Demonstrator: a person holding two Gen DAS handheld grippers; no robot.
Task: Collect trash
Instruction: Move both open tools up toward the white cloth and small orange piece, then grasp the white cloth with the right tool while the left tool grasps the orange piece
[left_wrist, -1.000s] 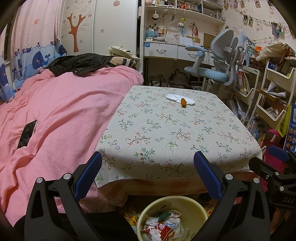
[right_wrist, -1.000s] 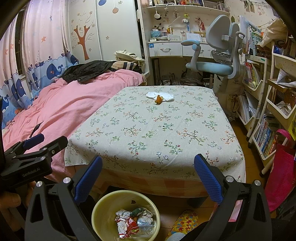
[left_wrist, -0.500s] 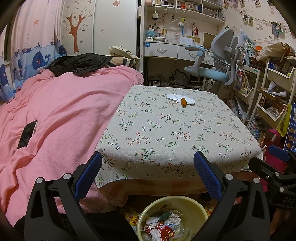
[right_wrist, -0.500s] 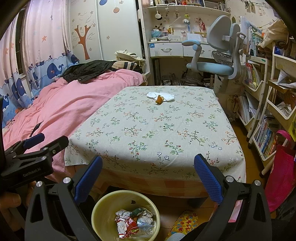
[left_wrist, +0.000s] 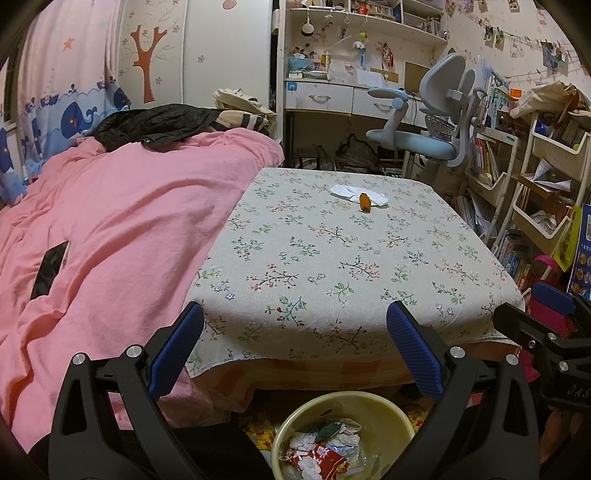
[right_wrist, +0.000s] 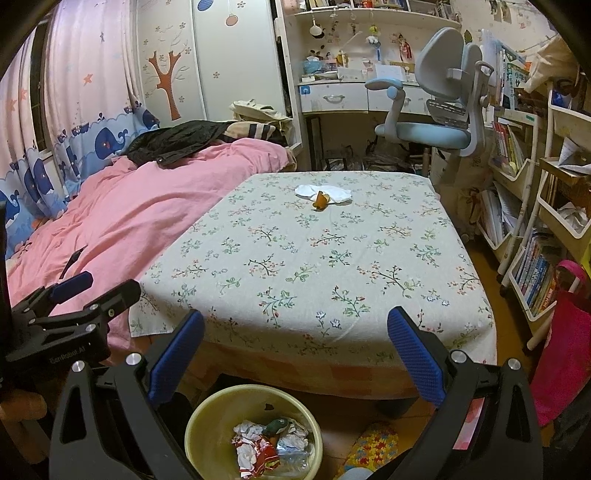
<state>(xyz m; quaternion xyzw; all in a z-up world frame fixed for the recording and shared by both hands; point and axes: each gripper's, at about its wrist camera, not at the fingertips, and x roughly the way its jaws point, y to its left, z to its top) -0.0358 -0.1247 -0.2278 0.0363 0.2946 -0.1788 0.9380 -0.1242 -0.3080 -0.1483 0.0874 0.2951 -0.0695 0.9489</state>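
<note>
A white tissue with an orange scrap on it lies near the far end of the floral-cloth table. A yellow bin holding crumpled wrappers stands on the floor below the table's near edge. My left gripper hangs open above the bin with nothing between its blue pads. My right gripper is open and empty too, also over the bin. Each gripper shows at the other view's edge.
A bed with a pink cover runs along the table's left side, with a dark phone and black jacket on it. A blue desk chair and desk stand beyond. Book racks line the right wall.
</note>
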